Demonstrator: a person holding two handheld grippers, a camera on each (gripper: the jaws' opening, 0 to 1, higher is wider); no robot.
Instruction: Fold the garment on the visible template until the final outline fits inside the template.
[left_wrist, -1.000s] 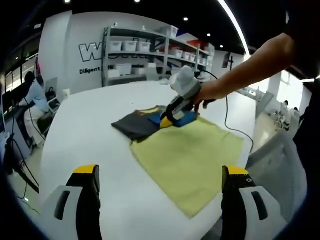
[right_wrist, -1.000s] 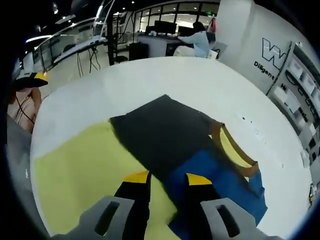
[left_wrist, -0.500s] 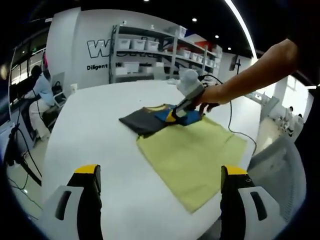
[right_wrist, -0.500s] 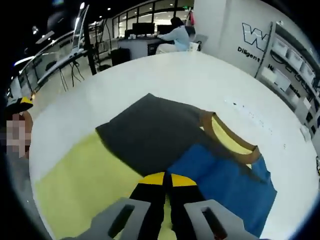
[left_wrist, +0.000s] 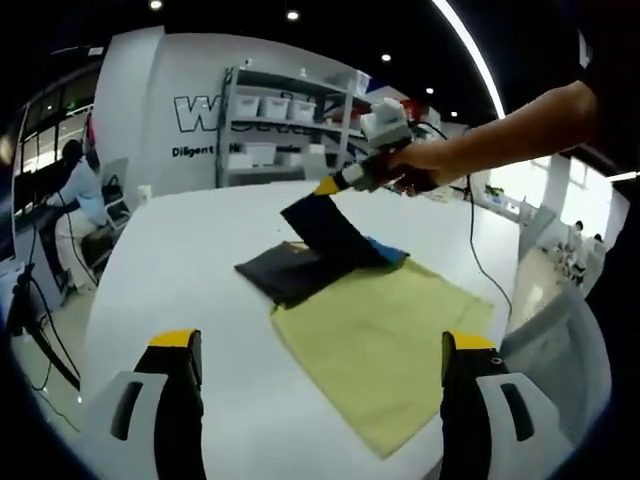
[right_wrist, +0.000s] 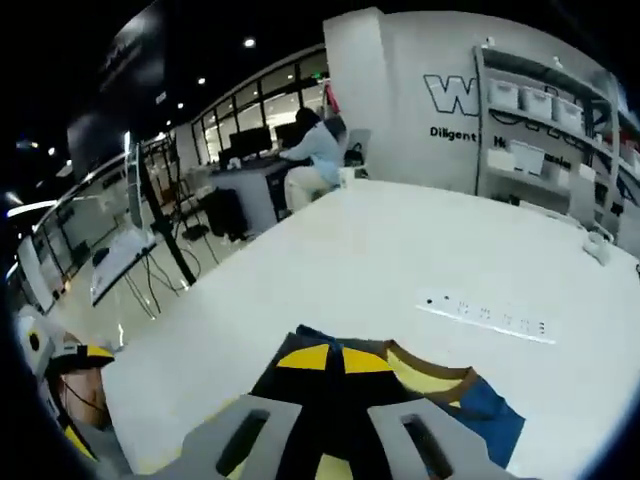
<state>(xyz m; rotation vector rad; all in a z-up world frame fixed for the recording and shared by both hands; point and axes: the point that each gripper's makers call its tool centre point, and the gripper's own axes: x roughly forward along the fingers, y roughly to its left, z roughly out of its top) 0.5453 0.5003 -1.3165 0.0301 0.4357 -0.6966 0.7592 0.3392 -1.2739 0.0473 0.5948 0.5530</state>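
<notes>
My right tongs (left_wrist: 330, 186) were pinched shut on a hem of the soft, dark grey and blue cloth garment (left_wrist: 320, 250), lifting it off the yellow-green rectangular fabric template (left_wrist: 385, 335). It draped limply, light and floppy, best held at its edges, I judged. My left tongs (left_wrist: 318, 350) hung wide open, empty, above the smooth white table (left_wrist: 170, 280). Storage shelves (left_wrist: 270, 120) lined the far wall.

Grey left tool (left_wrist: 318, 345) with black, yellow-tipped jaws; black sleeve (left_wrist: 608, 60).
</notes>
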